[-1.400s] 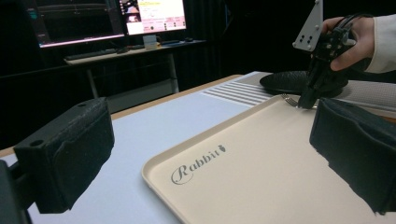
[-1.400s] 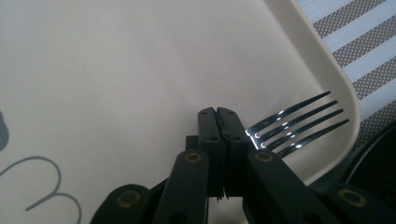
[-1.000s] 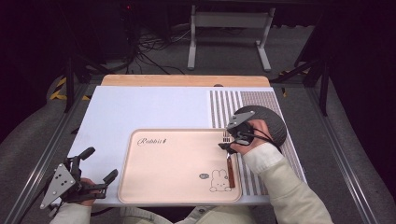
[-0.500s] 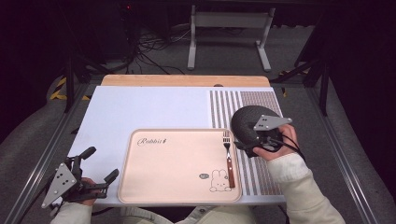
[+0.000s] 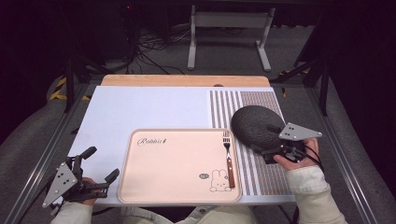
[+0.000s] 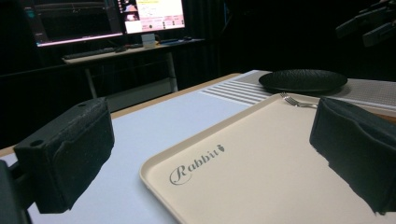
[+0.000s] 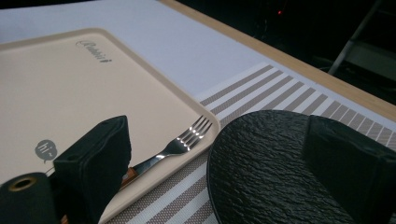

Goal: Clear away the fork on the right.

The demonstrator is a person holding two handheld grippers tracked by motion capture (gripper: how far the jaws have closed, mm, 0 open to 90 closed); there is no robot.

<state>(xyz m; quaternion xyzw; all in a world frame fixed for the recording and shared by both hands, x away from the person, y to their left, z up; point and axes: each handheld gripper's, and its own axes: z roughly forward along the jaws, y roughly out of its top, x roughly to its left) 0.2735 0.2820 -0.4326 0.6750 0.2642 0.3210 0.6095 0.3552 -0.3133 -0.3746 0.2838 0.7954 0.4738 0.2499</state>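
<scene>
Now that the fork [image 5: 228, 158] lies on the tray [image 5: 140, 186], our right tool [image 5: 273, 154] has just been opening, empty, beside the plate [image 5: 252, 123]. Our left tool [image 5: 100, 163] waits open, empty.

The right gripper [image 5: 271, 150] has left the fork [image 5: 228, 158], which now lies alone along the right edge of the pink tray [image 5: 177, 186]. The gripper has moved to the right, away from the tray, and now stands over the near edge of the black plate [image 5: 254, 123]. Its jaws have just been opening, with nothing between them.
</scene>
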